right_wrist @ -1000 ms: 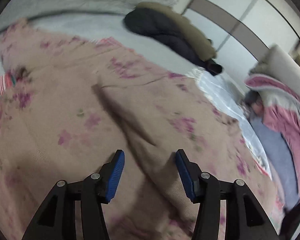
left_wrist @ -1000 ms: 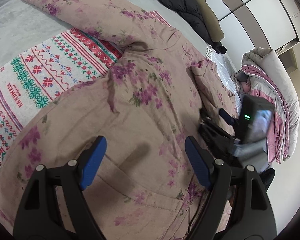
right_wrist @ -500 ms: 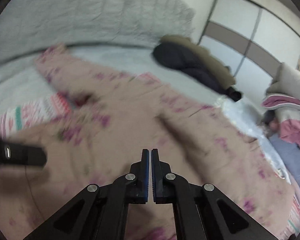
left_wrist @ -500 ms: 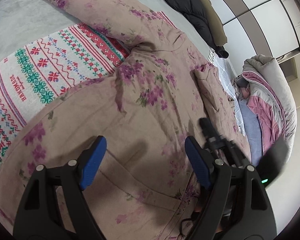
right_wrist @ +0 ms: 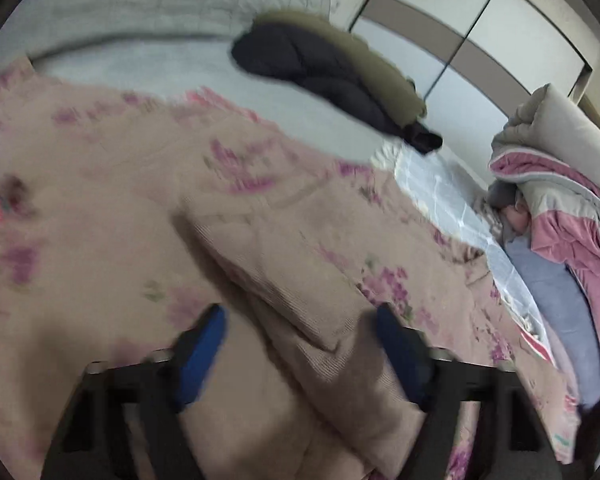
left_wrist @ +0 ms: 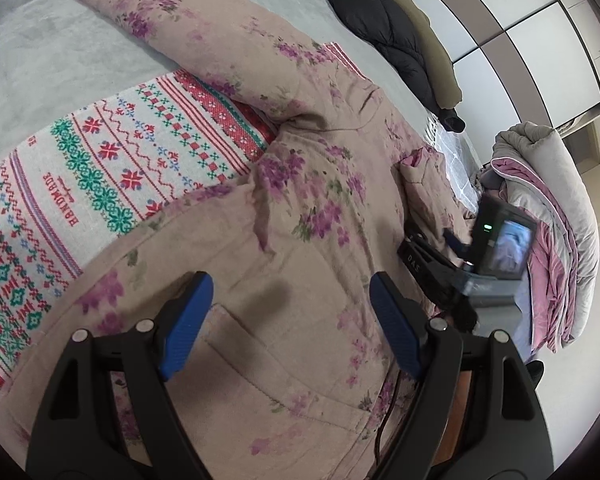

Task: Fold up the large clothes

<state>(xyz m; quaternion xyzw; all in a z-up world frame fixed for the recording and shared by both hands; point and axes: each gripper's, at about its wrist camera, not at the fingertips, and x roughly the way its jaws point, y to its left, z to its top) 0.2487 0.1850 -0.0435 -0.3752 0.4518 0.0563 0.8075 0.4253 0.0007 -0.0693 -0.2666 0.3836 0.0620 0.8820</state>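
Half a second ago the right gripper (right_wrist: 300, 350) had its blue pads pressed together above the floral garment (left_wrist: 300, 208); its jaws have just been opening and now stand apart, straddling a raised fold of that garment without pressing it. In the left wrist view it has come back beside the garment's right edge. The left gripper (left_wrist: 290, 324) has barely shifted, jaws wide apart and empty over the garment's pocket. The garment lies spread on the bed (left_wrist: 40, 60), overlapping a patterned knit (left_wrist: 112, 168).
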